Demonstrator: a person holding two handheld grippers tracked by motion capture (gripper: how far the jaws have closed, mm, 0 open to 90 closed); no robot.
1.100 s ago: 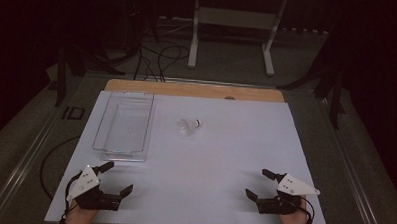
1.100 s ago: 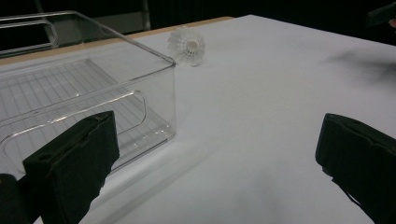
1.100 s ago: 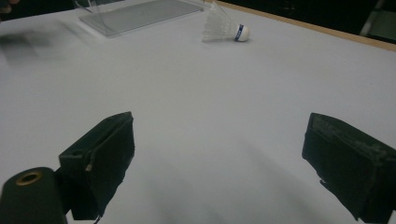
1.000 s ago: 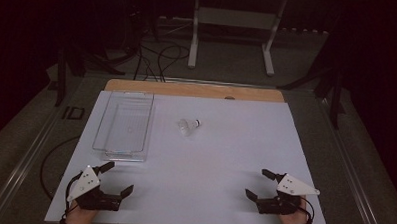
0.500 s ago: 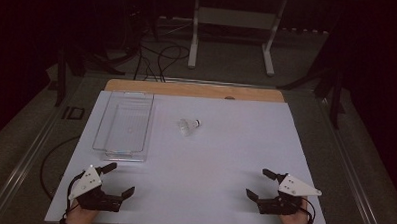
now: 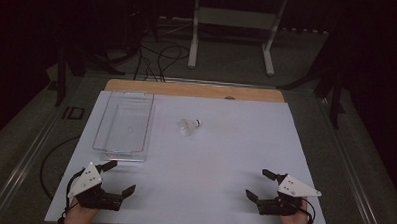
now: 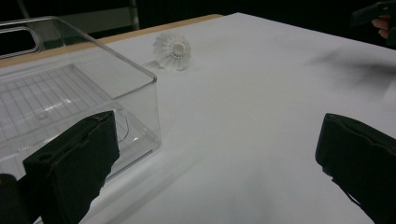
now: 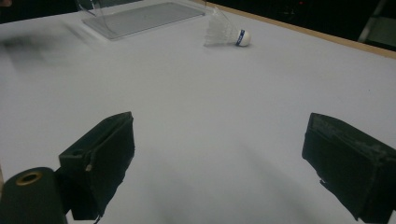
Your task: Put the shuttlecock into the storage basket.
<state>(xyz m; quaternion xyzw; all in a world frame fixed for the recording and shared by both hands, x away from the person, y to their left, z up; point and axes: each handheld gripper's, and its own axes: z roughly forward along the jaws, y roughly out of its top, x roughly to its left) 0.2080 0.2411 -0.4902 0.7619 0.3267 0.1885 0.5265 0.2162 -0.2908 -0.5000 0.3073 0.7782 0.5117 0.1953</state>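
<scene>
Left tongs and right tongs resting wide open, empty, at frame bottom; shuttlecock with blue band lying centre, no readable writing.

White shuttlecock lies on its side (cork right), beside clear bin.

Hands cut off at 6 o'clock in the high view, bin clipped at 9 o'clock and partly behind a jaw in the left gripper view, shuttlecock feathers too small to tell from above.
</scene>
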